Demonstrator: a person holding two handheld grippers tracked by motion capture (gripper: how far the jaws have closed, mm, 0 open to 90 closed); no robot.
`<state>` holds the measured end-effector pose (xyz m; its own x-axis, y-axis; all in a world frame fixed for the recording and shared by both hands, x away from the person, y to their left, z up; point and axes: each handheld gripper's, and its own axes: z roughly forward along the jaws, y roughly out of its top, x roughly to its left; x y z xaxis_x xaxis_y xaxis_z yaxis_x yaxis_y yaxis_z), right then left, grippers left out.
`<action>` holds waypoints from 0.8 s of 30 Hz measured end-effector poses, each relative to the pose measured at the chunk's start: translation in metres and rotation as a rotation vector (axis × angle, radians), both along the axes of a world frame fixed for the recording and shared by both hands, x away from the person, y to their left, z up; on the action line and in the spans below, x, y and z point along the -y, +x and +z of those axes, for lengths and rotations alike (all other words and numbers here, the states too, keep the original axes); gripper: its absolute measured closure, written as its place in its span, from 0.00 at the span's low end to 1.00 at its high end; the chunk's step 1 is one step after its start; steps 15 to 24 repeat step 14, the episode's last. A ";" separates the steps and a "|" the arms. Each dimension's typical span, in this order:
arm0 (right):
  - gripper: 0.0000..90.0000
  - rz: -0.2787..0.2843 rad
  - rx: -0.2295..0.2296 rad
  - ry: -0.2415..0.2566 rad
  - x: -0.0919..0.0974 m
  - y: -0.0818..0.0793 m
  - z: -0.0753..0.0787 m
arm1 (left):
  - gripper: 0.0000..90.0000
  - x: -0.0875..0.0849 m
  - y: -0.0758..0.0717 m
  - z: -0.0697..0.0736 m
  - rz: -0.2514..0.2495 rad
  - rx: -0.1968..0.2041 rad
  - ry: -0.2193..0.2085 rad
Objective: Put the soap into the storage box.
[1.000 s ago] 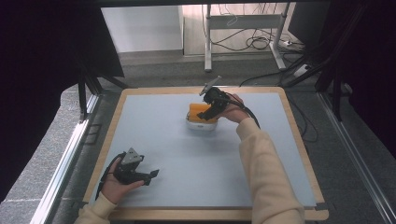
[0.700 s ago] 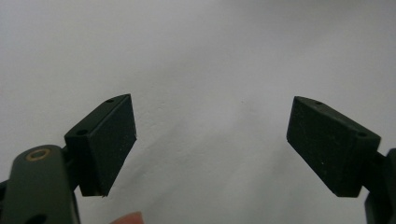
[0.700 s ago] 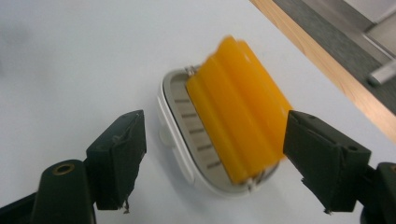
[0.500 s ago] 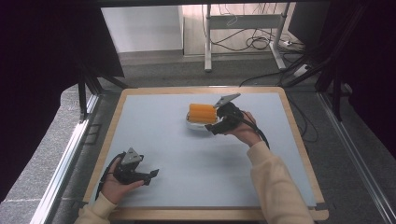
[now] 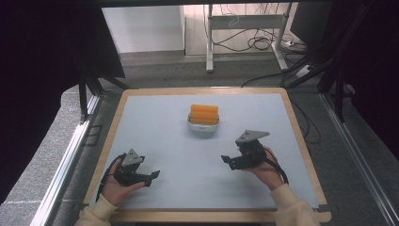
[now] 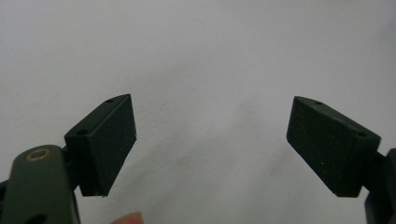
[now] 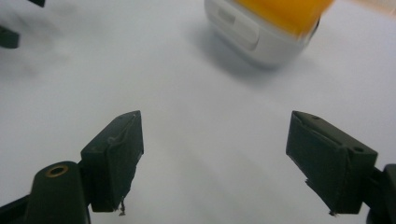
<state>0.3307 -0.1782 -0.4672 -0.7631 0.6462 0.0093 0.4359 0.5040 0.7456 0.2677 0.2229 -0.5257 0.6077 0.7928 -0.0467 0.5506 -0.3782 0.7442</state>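
A small white container [image 5: 203, 126] stands near the middle back of the pale blue table mat, with orange cylinders [image 5: 203, 114] lying in it. In the right gripper view the white container [image 7: 254, 35] and its orange contents [image 7: 285, 11] are blurred at the top. My right gripper [image 5: 229, 161] rests near the front right of the mat, open and empty, well apart from the container. Its jaws stand wide over bare mat, as the right gripper [image 7: 212, 161] view shows. My left gripper [image 5: 153, 176] sits at the front left, open, with nothing between the jaws of the left gripper [image 6: 210, 140].
A wooden frame [image 5: 301, 136] borders the mat. Beyond the table's far edge are a metal desk leg [image 5: 208, 37] and cables [image 5: 256, 42] on the floor. Dark curtains hang at both sides. Metal rails [image 5: 70, 155] run along the left.
My right gripper has drawn back from the container toward the front right of the mat, leaving the orange cylinders in it. The left gripper has stayed in place.
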 end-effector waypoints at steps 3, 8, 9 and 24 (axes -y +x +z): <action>0.21 -0.037 -0.006 0.007 0.012 -0.018 -0.012 | 0.18 0.001 0.002 0.000 0.000 -0.001 0.005; 0.21 -0.048 0.005 -0.009 0.016 -0.025 -0.019 | 0.18 0.002 0.005 0.001 0.002 0.005 0.004; 0.21 -0.056 0.005 0.001 0.016 -0.026 -0.020 | 0.18 0.003 0.006 0.002 0.002 0.009 0.005; 0.20 -0.101 0.019 0.046 0.023 -0.032 -0.020 | 0.18 0.002 0.009 0.004 0.016 0.017 -0.003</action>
